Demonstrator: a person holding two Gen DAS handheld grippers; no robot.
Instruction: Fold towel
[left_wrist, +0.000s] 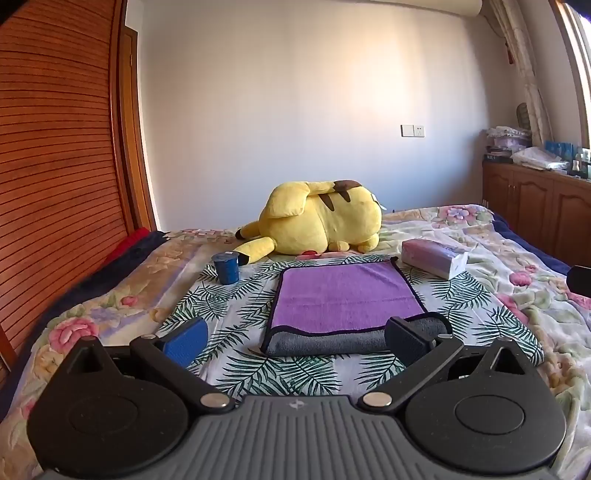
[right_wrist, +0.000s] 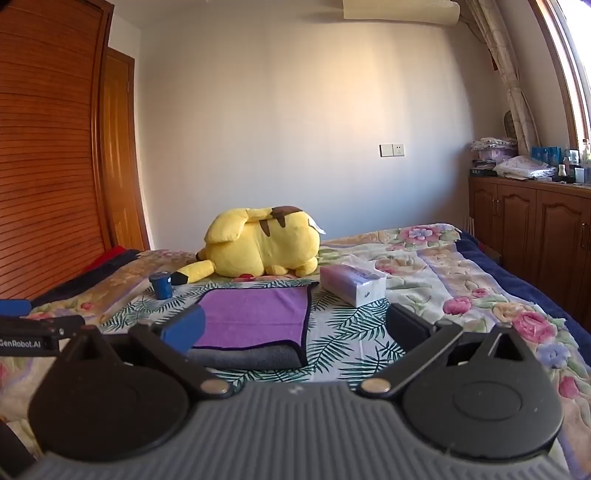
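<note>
A purple towel (left_wrist: 343, 295) with a grey underside and dark trim lies folded on the palm-leaf cloth (left_wrist: 229, 306) on the bed. Its folded grey edge faces me. My left gripper (left_wrist: 295, 338) is open and empty, its fingers wide apart just in front of the towel's near edge. In the right wrist view the towel (right_wrist: 255, 317) lies ahead and to the left. My right gripper (right_wrist: 295, 325) is open and empty, with the towel's right corner between its fingers' line of sight. The left gripper's body (right_wrist: 26, 332) shows at the far left there.
A yellow plush toy (left_wrist: 321, 221) lies behind the towel. A blue cup (left_wrist: 226, 267) stands to the towel's left and a tissue pack (left_wrist: 434, 256) to its right. A wooden wardrobe (left_wrist: 55, 166) is at the left, cabinets (left_wrist: 535, 206) at the right.
</note>
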